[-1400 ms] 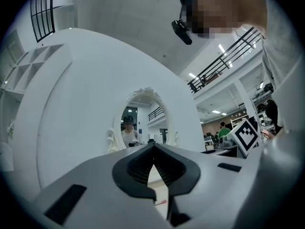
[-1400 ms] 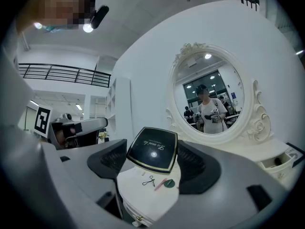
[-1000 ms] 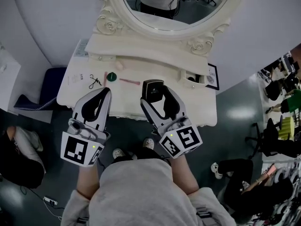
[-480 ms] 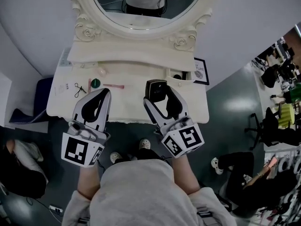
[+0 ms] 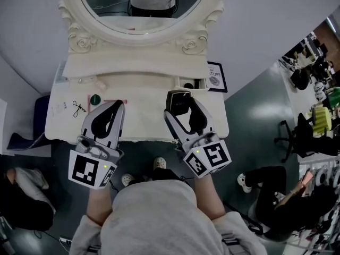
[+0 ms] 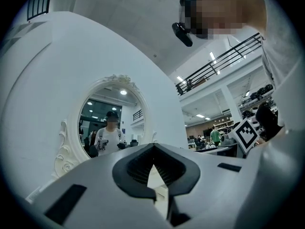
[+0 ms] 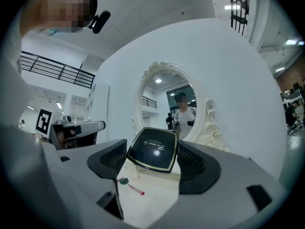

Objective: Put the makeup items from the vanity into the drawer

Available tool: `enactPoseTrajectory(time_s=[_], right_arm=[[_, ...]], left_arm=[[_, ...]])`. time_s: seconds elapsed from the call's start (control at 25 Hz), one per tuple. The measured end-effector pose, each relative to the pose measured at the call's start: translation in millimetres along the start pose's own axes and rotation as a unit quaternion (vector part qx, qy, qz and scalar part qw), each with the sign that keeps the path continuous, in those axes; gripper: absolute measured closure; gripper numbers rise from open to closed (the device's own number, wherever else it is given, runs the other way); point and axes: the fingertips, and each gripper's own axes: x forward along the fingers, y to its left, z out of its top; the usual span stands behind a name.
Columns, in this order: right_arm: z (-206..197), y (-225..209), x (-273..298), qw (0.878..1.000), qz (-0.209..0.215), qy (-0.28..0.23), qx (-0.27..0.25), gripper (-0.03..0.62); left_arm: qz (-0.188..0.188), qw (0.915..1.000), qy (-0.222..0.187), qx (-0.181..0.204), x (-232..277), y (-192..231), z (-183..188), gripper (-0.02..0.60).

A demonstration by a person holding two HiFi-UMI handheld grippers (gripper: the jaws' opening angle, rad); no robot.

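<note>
Above the white vanity, the right gripper clamps a black compact near a small open drawer containing something dark; the left gripper's jaws are closed, empty.

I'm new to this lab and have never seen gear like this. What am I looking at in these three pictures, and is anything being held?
A person holds a two-jaw gripper in each hand; there is no robot arm. The head view looks down from a camera on the person's head. The other two pictures come from cameras riding on each gripper, looking along its jaws. Below stands a white vanity table with an oval carved-frame mirror. On the table lie a small green round item and a dark scissor-like tool. The right gripper is shut on a black square compact case, held over the tabletop. The left gripper is shut and empty.
</note>
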Motion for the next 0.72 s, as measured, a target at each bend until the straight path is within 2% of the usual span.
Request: enactPoseTrajectory(time_s=[0.2, 0.72], right_arm=[[-1, -24, -7, 1.0, -0.016, 0.002, 0.0, 0.278], [-31, -83, -16, 0.998, -0.045, 0.046, 0.014, 0.278]], left_arm=[[-0.008, 0.9999, -0.008, -0.001, 18, -10, 1, 0.568], [-0.022, 0.9997, 0.009, -0.011, 61, -33, -20, 0.568]])
